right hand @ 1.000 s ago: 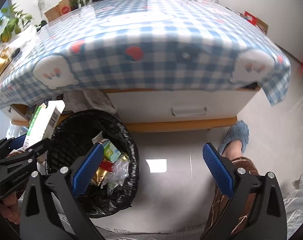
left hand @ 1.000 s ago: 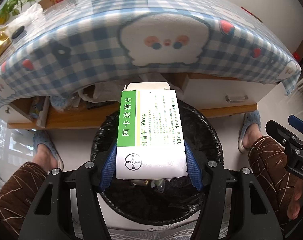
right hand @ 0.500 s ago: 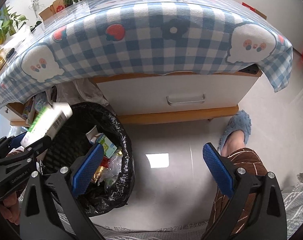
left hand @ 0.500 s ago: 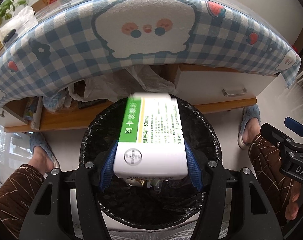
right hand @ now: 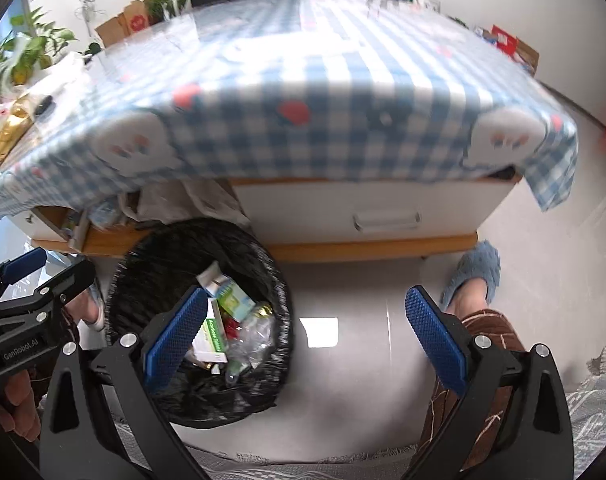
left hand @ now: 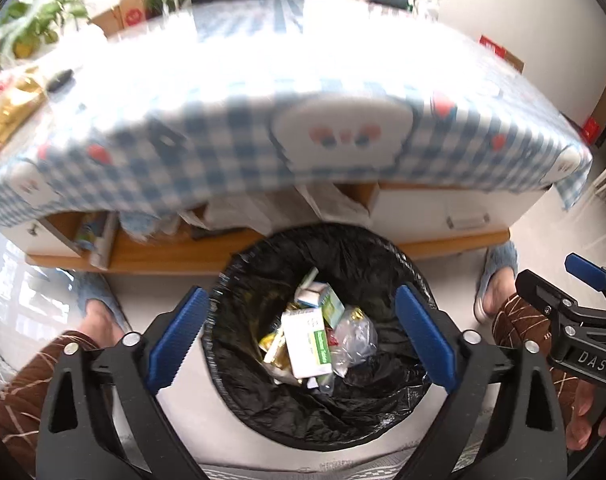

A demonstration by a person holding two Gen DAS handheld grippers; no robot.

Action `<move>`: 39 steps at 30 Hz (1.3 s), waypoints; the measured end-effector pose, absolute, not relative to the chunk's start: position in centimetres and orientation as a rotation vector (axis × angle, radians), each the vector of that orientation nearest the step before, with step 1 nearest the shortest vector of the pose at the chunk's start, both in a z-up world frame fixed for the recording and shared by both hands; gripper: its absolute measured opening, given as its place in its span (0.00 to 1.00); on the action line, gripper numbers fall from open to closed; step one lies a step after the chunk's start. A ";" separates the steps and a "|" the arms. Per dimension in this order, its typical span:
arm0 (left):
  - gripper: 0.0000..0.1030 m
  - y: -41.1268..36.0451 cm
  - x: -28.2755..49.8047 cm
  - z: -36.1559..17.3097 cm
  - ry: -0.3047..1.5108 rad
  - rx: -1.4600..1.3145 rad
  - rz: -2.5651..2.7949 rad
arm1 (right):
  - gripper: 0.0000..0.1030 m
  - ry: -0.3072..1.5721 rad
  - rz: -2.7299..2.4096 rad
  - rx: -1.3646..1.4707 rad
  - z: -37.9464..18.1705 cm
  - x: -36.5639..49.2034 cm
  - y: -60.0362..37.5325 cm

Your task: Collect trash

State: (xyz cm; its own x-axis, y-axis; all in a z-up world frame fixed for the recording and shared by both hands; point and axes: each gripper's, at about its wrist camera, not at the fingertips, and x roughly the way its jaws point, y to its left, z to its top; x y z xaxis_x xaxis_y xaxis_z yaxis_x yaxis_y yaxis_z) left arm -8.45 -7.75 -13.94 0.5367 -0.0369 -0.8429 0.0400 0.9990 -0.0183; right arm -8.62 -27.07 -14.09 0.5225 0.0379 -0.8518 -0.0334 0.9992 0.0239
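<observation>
Two grippers are in our hands, both tipped down toward the floor in front of a low table (left hand: 263,152) draped in a blue-and-white checked cloth. Starting at the far left of the tabletop, we see a gold packet (left hand: 7,120) and a small dark object (left hand: 61,77) beside it, with potted plants (left hand: 31,28) beyond them. Below, on the left, one of our feet sits in a blue slipper (left hand: 99,304) on the pale floor. Moving right, our left gripper (left hand: 299,332) has just been opening; its blue-padded jaws now stand spread wide with nothing between them, directly above the black-bagged trash bin (left hand: 407,268). Down inside the bin lies the white and green medicine box (left hand: 307,342), resting flat on top of other rubbish: a smaller green carton (left hand: 331,304), gold wrappers (left hand: 275,350) and crumpled clear plastic (left hand: 355,338). Further right, our right gripper (right hand: 307,334) hangs over bare floor just right of the bin, its jaws likewise spread apart and empty. Beyond it the table's white drawer (right hand: 387,216) faces us, and at the far right our other slippered foot (right hand: 473,276) rests near the knee of our brown patterned trousers (right hand: 483,328).
</observation>
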 end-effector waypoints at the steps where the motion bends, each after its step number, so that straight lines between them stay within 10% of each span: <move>1: 0.94 -7.4 -8.9 -13.2 0.989 0.003 -0.044 | 0.92 1.004 0.052 0.000 -13.3 -8.9 -26.5; 17: 0.94 -2.3 -16.3 -2.9 0.848 -0.052 0.017 | 0.92 0.853 0.112 -0.017 -3.7 -15.2 -22.1; 39: 0.94 -2.2 -16.9 -3.9 0.868 -0.038 0.031 | 0.92 0.868 0.104 -0.032 -4.0 -15.8 -21.7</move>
State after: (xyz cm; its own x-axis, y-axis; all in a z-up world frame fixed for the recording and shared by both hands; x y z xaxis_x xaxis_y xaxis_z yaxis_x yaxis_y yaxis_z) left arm -16.86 -2.19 -3.87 0.6456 0.0120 -0.7636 -0.0431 0.9989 -0.0207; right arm -15.82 -21.72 -4.01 0.6420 0.0780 -0.7627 -0.1043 0.9944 0.0138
